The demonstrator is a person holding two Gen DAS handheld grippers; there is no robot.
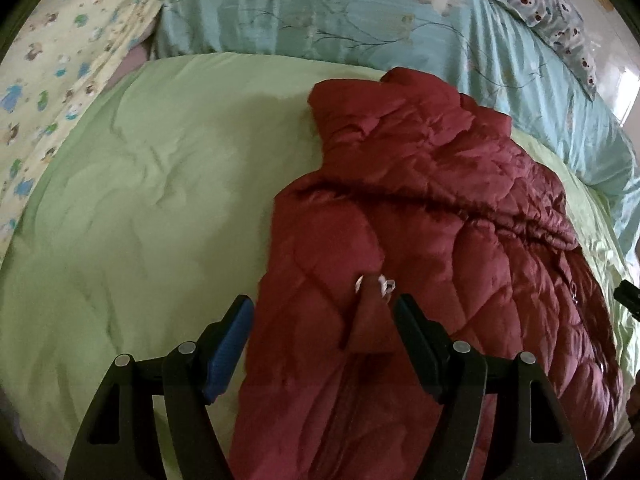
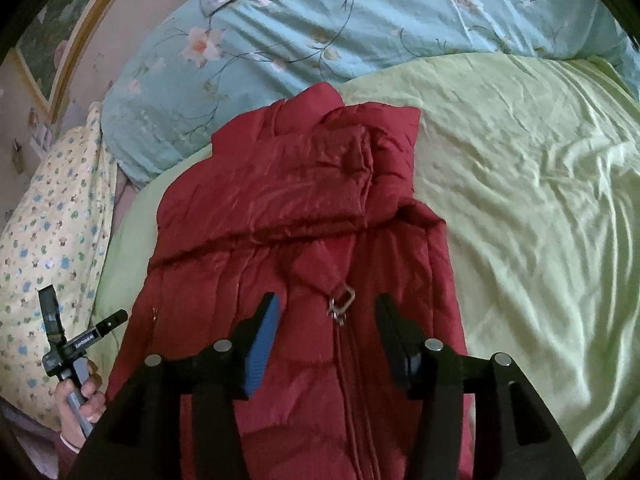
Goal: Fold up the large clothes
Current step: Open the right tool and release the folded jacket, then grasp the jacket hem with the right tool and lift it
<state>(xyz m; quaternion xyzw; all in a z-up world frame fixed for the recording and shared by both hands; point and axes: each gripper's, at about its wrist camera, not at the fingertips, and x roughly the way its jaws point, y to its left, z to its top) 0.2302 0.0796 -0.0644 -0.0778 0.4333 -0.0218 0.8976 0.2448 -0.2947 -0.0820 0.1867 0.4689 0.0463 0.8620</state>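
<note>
The dark red quilted padded coat (image 2: 296, 240) lies flat on the pale green quilt (image 2: 540, 200) that covers the bed, already narrowed: its sides look folded in over the middle, and a thick band, probably a sleeve, lies across its upper part. Its long axis runs from the near edge of the green quilt straight away toward the turquoise floral duvet (image 2: 320, 20), with the collar end pointing at that duvet and the hem end nearest the cameras. On the coat's middle, beside the zip line, sits a pointed red tab with a small metal clasp (image 2: 342, 304).

The right hand-held gripper (image 2: 326, 308) hovers over the coat's lower half, jaws released and spread to either side of the clasp, holding nothing. The left hand-held gripper (image 1: 322, 312) is likewise released, its jaws straddling the coat's edge toward the bare green quilt, gripping no cloth. Both seem placed near the hem so that the lower half can be taken and folded up along the long axis toward the collar; that is my reading, not something shown.

A yellow-cream printed quilt with small blue and green figures (image 2: 48, 240) lies beyond the coat's far side, past the green quilt's edge
</note>
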